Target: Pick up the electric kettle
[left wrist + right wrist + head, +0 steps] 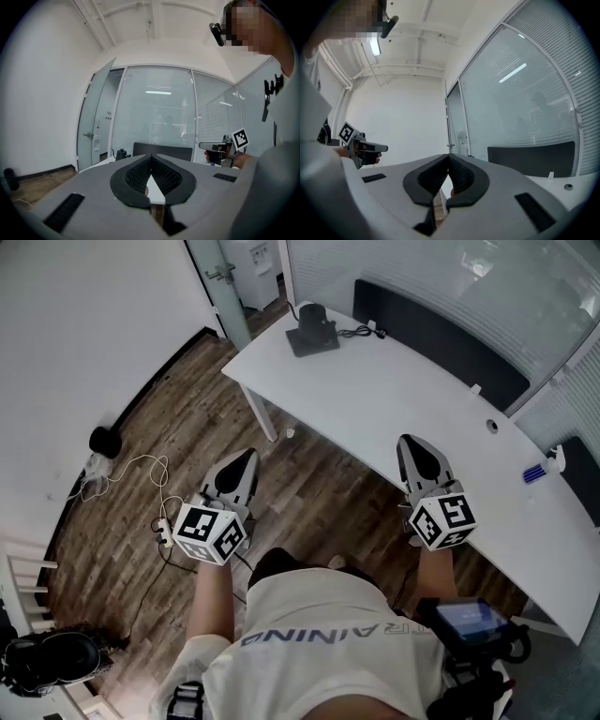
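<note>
The black electric kettle (314,326) stands on its base at the far end of the long white table (394,409), its cord trailing to the right. It shows small and distant in the left gripper view as well, the kettle (123,153) beyond the jaw tips. My left gripper (246,457) hangs over the wooden floor, short of the table, jaws shut and empty. My right gripper (410,441) is over the table's near edge, jaws shut with nothing in them. Both point toward the table's far end, well apart from the kettle.
A white table leg (263,414) stands ahead of the left gripper. A cable and power strip (161,526) lie on the floor at left, near a black object (105,441). A dark panel (441,334) backs the table. A small blue item (533,472) lies at the right.
</note>
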A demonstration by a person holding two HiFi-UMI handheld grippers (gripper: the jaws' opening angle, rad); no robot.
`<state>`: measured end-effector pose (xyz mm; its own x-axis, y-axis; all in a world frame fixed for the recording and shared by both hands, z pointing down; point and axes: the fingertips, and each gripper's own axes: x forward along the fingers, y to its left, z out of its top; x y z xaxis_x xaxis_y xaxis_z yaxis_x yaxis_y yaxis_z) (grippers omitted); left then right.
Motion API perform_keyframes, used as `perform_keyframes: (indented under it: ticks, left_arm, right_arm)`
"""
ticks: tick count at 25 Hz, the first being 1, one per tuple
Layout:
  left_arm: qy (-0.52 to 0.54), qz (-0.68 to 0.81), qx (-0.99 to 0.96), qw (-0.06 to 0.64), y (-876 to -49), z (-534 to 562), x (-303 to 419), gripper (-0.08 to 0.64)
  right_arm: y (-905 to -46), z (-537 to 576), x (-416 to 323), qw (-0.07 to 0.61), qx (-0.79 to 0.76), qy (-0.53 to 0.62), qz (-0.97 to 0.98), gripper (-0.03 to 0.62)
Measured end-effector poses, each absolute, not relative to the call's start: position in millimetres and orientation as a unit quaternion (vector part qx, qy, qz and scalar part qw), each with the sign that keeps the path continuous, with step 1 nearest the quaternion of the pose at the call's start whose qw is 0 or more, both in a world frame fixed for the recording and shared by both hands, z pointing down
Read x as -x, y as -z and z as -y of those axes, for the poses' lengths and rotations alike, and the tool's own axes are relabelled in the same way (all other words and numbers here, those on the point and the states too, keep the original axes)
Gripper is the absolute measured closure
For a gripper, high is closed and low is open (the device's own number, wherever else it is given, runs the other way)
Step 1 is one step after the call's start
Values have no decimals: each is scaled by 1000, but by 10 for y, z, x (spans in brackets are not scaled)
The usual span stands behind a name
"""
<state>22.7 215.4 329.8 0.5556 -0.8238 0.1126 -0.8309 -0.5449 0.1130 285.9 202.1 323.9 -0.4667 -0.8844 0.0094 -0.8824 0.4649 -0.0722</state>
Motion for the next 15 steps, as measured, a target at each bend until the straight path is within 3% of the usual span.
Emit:
perform_keyframes:
  ticks: [15]
  left_arm:
    - [-7,484,-871,88,-3354,-1832,-3,543]
  right_arm:
    - [-3340,-1650,-2702,-4,508,40,-860,581]
